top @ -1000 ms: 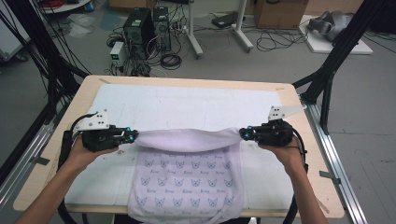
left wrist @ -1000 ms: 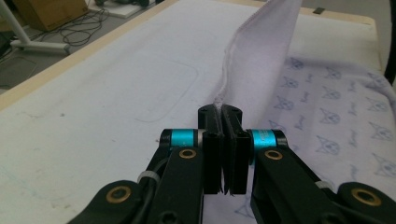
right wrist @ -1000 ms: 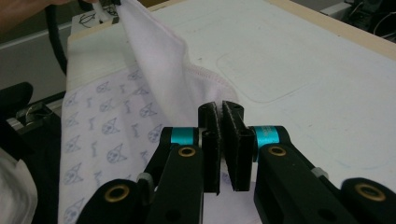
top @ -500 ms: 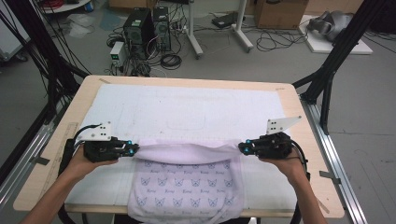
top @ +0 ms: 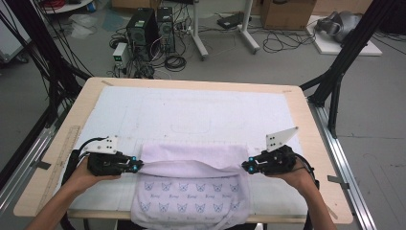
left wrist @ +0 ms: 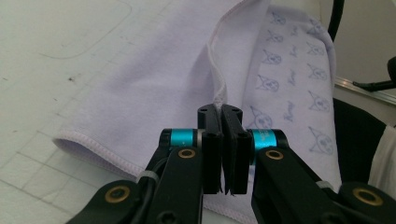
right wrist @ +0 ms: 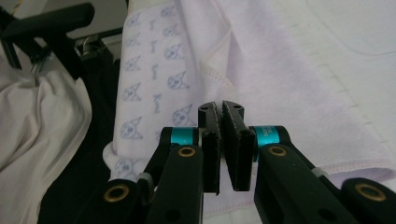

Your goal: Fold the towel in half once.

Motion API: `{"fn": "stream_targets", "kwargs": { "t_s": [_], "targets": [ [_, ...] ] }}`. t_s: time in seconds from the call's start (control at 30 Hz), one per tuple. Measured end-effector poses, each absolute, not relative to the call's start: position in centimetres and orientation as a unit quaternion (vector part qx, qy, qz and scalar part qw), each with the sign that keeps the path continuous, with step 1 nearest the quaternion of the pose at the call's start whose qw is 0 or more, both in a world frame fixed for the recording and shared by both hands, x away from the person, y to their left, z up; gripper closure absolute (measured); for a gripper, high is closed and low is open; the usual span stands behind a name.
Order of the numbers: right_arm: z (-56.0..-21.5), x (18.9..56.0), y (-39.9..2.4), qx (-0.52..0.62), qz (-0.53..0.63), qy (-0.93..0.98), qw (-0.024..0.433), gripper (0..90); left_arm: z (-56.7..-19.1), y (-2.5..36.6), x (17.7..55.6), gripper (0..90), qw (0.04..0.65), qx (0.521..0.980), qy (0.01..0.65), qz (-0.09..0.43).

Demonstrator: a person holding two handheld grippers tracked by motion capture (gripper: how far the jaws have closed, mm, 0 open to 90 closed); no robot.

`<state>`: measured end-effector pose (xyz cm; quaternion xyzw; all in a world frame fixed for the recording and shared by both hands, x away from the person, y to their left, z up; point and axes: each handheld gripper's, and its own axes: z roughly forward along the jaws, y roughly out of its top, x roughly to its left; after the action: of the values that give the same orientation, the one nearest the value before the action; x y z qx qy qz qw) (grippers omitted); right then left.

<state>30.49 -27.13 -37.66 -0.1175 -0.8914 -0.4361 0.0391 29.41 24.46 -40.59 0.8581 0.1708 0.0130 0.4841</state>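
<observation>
Pale wood edges the tabletop (top: 306, 124), a white gridded mat (top: 191, 112) covering most of it. Nearest the person, a lilac towel (top: 191, 191) with a printed animal-face pattern hangs over the front edge, its upper half being folded away across the mat. Left gripper (top: 135, 166) and right gripper (top: 247, 167) are each clamped tight on a hemmed edge of that fold. It looks light, soft and floppy, sagging between the grips, so corners and hems seem the best holds. Beyond, computers (top: 151, 28) and cables (top: 282, 43) crowd the floor.
</observation>
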Motion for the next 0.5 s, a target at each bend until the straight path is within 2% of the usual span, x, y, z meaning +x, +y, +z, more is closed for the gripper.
{"fn": "stream_targets", "kwargs": {
  "t_s": [0.4, 0.5],
  "targets": [
    [-39.4, 29.6, -26.4, -0.088, -0.393, -0.912, 0.074, 84.7, -42.2, 24.6, 28.2, 84.4, 0.466, 0.869, 0.164, -0.002],
    [-39.9, 29.5, -26.3, -0.091, -0.383, -0.916, 0.08, 82.5, -42.3, 24.5, 28.2, 79.3, 0.464, 0.871, 0.162, -0.005]
  ]
}}
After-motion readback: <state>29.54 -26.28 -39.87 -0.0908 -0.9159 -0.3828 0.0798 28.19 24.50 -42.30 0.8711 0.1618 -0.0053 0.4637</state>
